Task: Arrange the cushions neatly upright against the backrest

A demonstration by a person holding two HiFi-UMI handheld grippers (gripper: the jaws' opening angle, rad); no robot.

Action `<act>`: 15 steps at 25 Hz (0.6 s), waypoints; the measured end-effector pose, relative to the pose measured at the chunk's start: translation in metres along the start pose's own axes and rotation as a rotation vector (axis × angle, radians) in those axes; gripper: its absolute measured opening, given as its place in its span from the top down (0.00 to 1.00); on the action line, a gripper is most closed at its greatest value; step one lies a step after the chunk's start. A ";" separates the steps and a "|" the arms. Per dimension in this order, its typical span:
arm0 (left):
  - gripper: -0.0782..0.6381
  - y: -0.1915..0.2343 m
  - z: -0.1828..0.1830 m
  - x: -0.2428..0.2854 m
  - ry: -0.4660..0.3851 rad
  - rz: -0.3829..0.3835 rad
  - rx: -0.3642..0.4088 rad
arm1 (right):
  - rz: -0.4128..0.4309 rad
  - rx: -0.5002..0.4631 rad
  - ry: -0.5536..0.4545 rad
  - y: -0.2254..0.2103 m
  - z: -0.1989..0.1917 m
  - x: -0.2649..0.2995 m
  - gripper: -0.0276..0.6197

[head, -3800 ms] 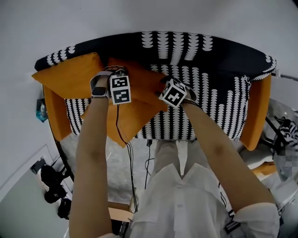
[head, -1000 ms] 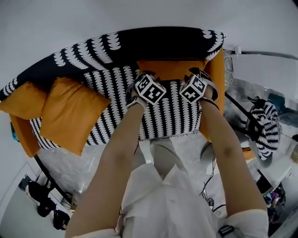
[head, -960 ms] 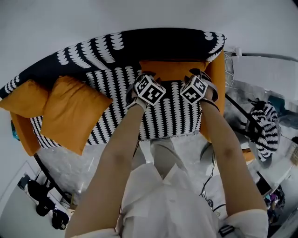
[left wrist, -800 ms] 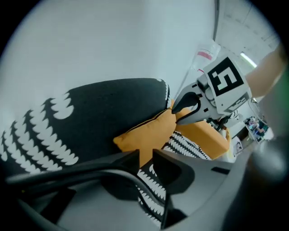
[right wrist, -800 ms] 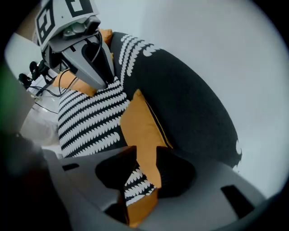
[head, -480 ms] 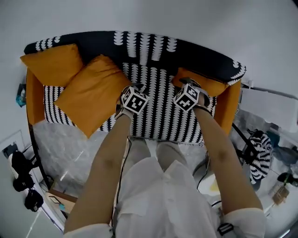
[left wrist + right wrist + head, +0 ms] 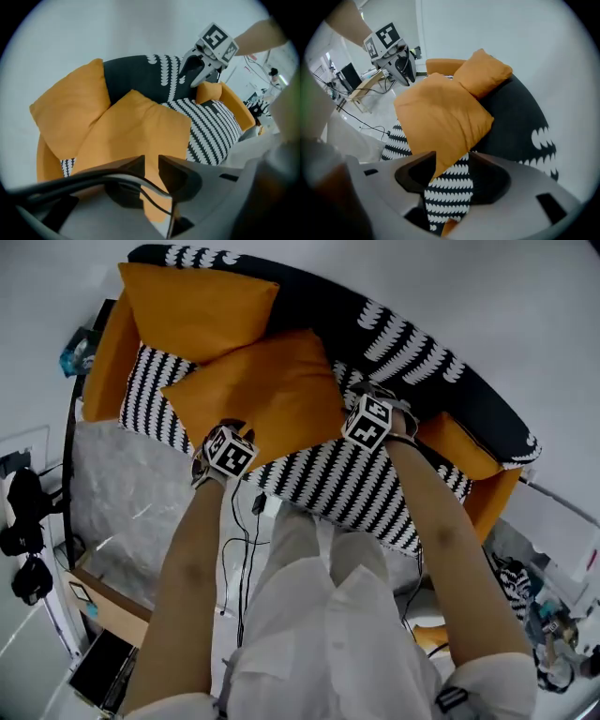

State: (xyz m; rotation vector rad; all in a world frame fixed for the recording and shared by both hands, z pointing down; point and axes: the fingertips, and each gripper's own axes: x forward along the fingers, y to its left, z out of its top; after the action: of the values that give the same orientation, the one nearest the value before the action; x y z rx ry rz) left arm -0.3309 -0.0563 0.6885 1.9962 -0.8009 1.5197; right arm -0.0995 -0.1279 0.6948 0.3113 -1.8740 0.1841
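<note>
Both grippers are shifted from the right cushion [image 7: 455, 446] to the middle cushion [image 7: 258, 390], which is laid askew on the seat [image 7: 328, 486] below the backrest [image 7: 412, 362]. Its front corner is pinched in the narrow left gripper [image 7: 151, 159]; the right gripper [image 7: 452, 159] is being opened, unpressed, around another corner.

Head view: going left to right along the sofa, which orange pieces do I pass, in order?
Left-end armrest → upright cushion → tilted cushion → third cushion → right-end armrest.
</note>
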 end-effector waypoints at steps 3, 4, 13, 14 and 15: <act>0.73 0.045 -0.039 -0.005 0.043 0.034 0.044 | 0.037 -0.107 0.004 0.000 0.048 0.027 0.58; 0.72 0.059 -0.046 -0.004 0.052 0.042 0.064 | 0.043 -0.140 0.008 -0.003 0.061 0.037 0.57; 0.46 0.141 -0.046 0.029 0.073 0.121 0.163 | 0.047 -0.378 0.030 -0.039 0.131 0.114 0.46; 0.45 0.145 -0.046 0.036 0.083 0.124 0.173 | 0.046 -0.401 0.040 -0.041 0.133 0.123 0.45; 0.44 0.148 -0.048 0.044 0.096 0.127 0.185 | 0.050 -0.416 0.050 -0.043 0.135 0.132 0.45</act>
State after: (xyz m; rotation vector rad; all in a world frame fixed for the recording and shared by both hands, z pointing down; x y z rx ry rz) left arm -0.4593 -0.1330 0.7485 2.0168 -0.7858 1.8060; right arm -0.2480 -0.2224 0.7756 -0.0257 -1.8195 -0.1638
